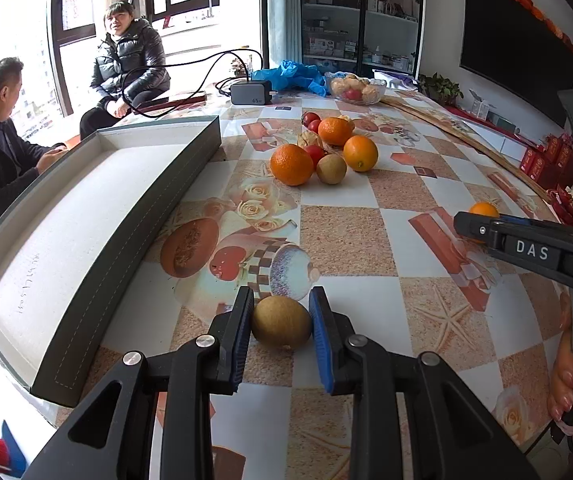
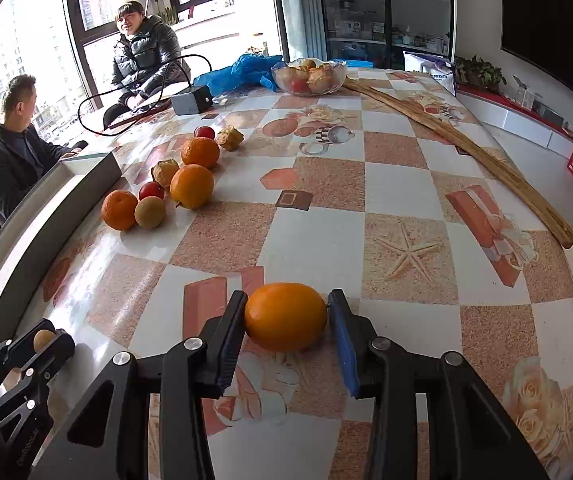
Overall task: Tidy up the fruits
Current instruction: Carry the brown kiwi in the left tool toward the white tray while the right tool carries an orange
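While we scan from the nine o'clock side, the grey box [image 1: 86, 216] lies open and bare along the desk [image 1: 350, 232] edge. Next comes our left hand-held gripper [image 1: 281, 322], its blue pads clamped on a brown kiwi [image 1: 281, 322] that rests on the patterned cloth. Toward twelve o'clock from it sits the loose fruit cluster [image 1: 322, 148]: oranges, another kiwi, small red tomatoes and papery husked fruits, touching one another. Farther at twelve o'clock stands a glass bowl [image 1: 356, 87] of fruit. Over at three o'clock our right hand-held gripper [image 2: 287, 316] is closed on an orange [image 2: 285, 316], well apart from the cluster.
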Tool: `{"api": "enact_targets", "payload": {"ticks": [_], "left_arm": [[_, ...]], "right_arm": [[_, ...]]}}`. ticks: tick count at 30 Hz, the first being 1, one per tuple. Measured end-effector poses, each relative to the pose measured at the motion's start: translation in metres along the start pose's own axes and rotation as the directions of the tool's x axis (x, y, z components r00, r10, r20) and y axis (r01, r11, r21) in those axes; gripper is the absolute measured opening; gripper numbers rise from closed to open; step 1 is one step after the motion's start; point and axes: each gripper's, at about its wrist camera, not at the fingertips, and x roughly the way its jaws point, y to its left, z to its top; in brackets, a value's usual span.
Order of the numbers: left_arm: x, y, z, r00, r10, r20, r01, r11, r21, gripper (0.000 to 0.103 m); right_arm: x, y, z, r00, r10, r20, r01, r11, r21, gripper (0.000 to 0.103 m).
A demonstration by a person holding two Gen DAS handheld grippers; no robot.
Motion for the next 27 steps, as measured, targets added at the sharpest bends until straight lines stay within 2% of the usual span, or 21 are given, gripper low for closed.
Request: {"api": "enact_targets", "payload": {"ticks": [3, 5, 7, 11, 15, 18, 24, 27], "left_arm": [[-0.005, 0.002, 0.004, 0.999, -0.052, -0.003, 0.052, 0.999, -0.009, 0.031], [-0.015, 0.003, 0.009, 0.997, -0.065, 0.031, 0.065, 0.998, -0.001, 0.031], [-0.027, 0.006, 0.018, 0.995, -0.072, 0.07, 0.072, 0.997, 0.005, 0.031], [-0.042, 0.03, 0.042, 0.993, -0.066, 0.097, 0.069, 0.997, -0.028, 0.031], [-0.048, 0.073, 0.065, 0.994, -0.008, 0.108, 0.019, 0.995, -0.102, 0.031], [-0.046, 0.106, 0.079, 0.992, 0.087, 0.093, -0.073, 0.987, -0.144, 0.031], [-0.021, 0.168, 0.083, 0.977, 0.214, 0.003, -0.207, 0.951, -0.231, 0.031], [-0.006, 0.189, 0.076, 0.976, 0.211, -0.057, -0.218, 0.932, -0.289, 0.031]], "right_arm": [[0.002, 0.007, 0.002, 0.999, -0.038, -0.023, 0.037, 0.999, -0.04, 0.042], [0.004, 0.013, 0.008, 0.998, -0.044, -0.052, 0.041, 0.997, -0.062, 0.042], [0.004, 0.019, 0.016, 0.997, -0.024, -0.073, 0.019, 0.998, -0.066, 0.042], [-0.005, 0.051, 0.045, 0.997, 0.043, -0.063, -0.051, 0.991, -0.121, 0.04], [-0.013, 0.098, 0.075, 0.986, 0.15, -0.07, -0.16, 0.971, -0.179, 0.04], [-0.008, 0.137, 0.094, 0.968, 0.233, -0.095, -0.248, 0.948, -0.201, 0.04], [0.014, 0.208, 0.116, 0.923, 0.349, -0.164, -0.38, 0.895, -0.232, 0.04], [0.025, 0.233, 0.118, 0.896, 0.394, -0.207, -0.436, 0.87, -0.231, 0.04]]}}
